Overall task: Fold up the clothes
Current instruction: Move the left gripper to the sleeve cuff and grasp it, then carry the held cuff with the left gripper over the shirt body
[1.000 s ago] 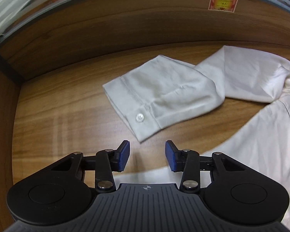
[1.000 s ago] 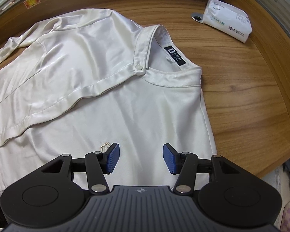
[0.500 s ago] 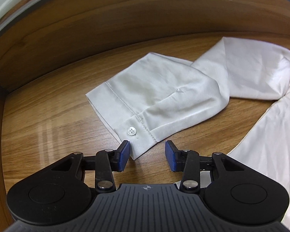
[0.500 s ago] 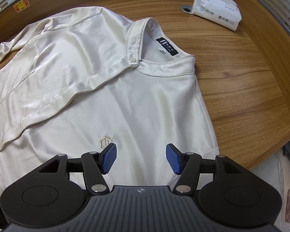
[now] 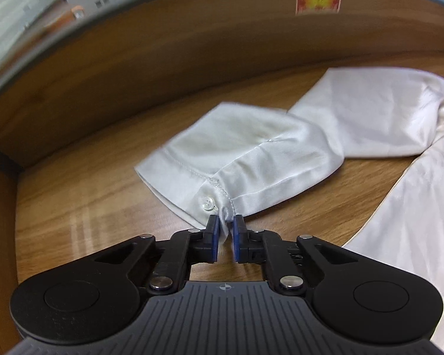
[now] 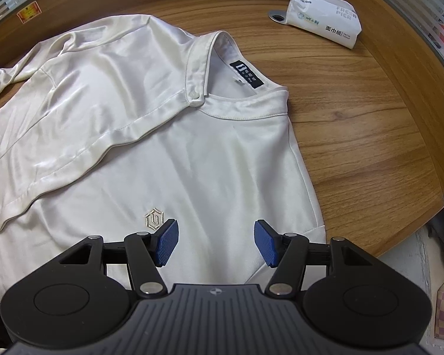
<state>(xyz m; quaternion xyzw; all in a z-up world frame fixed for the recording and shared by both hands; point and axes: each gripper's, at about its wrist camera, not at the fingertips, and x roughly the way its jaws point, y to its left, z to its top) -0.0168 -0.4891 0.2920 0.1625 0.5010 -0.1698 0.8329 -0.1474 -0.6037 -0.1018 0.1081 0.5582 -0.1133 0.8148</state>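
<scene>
A cream long-sleeved shirt (image 6: 168, 136) lies spread on the wooden table, collar with a black label toward the far side. Its sleeve (image 5: 251, 153) stretches out to the left, with a buttoned cuff (image 5: 192, 189) at the end. My left gripper (image 5: 224, 224) is shut on the near corner of the cuff, right beside the white button. My right gripper (image 6: 216, 238) is open and empty, hovering above the shirt's chest near an embroidered logo (image 6: 154, 218).
A white tissue pack (image 6: 325, 17) lies at the far right of the table (image 6: 370, 136), next to a small metal disc. A wooden back wall (image 5: 192, 59) with a red-yellow sticker rises behind the sleeve. The table's front right edge drops off by a checked bag.
My left gripper moved forward to the cuff and closed on its corner, lifting it slightly. My right gripper drew back a little over the shirt and stayed open.
</scene>
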